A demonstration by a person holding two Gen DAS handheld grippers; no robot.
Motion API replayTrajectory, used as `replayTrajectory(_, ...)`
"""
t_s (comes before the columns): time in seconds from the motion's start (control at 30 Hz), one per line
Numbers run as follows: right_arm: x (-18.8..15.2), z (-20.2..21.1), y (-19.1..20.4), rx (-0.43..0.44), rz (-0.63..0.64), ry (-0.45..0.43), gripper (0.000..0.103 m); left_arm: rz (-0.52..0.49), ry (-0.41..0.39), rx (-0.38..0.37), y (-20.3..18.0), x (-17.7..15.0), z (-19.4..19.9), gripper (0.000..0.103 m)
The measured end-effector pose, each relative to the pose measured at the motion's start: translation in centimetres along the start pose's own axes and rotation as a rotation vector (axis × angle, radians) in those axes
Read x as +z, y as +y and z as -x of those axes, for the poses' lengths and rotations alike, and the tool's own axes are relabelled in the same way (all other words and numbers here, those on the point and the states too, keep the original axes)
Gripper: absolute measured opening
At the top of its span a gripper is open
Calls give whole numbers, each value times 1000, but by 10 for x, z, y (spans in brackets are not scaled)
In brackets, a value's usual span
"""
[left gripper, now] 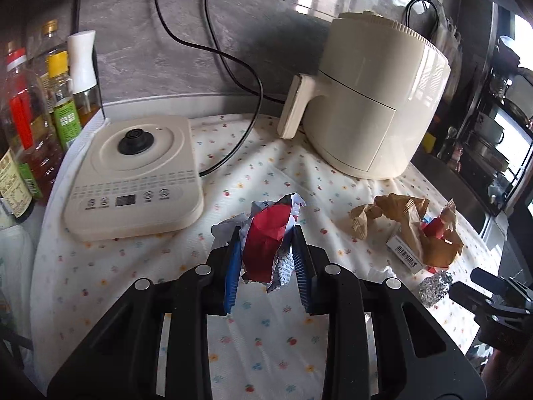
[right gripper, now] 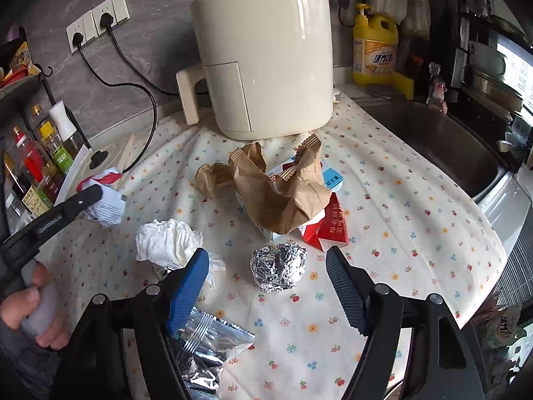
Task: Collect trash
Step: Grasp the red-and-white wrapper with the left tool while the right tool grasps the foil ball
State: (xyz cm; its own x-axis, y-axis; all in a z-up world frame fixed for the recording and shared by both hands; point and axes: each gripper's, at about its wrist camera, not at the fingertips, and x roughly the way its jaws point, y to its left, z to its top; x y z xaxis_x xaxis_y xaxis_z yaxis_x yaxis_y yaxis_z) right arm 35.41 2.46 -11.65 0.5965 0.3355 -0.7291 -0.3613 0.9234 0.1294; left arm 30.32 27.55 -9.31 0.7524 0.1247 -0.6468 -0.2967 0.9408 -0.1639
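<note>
My left gripper (left gripper: 266, 236) is shut on a crumpled red and white wrapper (left gripper: 266, 243) and holds it above the flowered cloth; it also shows in the right wrist view (right gripper: 105, 200). My right gripper (right gripper: 268, 260) is open, its fingers either side of a foil ball (right gripper: 279, 268) that lies on the cloth. A crumpled brown paper bag (right gripper: 266, 186) lies behind the ball over red and white cartons (right gripper: 328, 226). A white tissue (right gripper: 166, 241) lies left of the ball. A silver foil packet (right gripper: 206, 343) lies under my right gripper's left finger.
A cream air fryer (right gripper: 266, 53) stands at the back. A cream kettle base (left gripper: 133, 173) sits at the left, with oil and sauce bottles (left gripper: 30, 126) beyond it. A steel sink (right gripper: 433, 146) lies at the right, a yellow detergent bottle (right gripper: 374, 50) behind it.
</note>
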Motion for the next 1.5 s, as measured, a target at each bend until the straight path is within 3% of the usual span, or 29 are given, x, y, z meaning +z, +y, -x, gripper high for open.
replayTrajectory(0.17, -3, -15, -4, -4, -7, 18, 72, 27, 12, 10, 7, -9, 5, 29)
replayTrajectory(0.23, -5, -25, -7, -3, -9, 41, 61, 25, 10, 18, 7, -12, 8, 29)
replayTrajectory(0.27, -6, -31, -8, 10, -9, 66, 39, 25, 10, 21, 7, -13, 10, 29)
replayTrajectory(0.53, -15, 5, -11, 48, -3, 14, 37, 20, -27, 10, -4, -20, 38, 29)
replayTrajectory(0.93, -41, 96, -33, 56, 16, -77, 37, -10, -96, -60, -59, -32, 91, 29)
replayTrajectory(1.5, -98, 203, -123, 4, -60, -144, 37, -77, -114, -148, -165, -83, 158, 29)
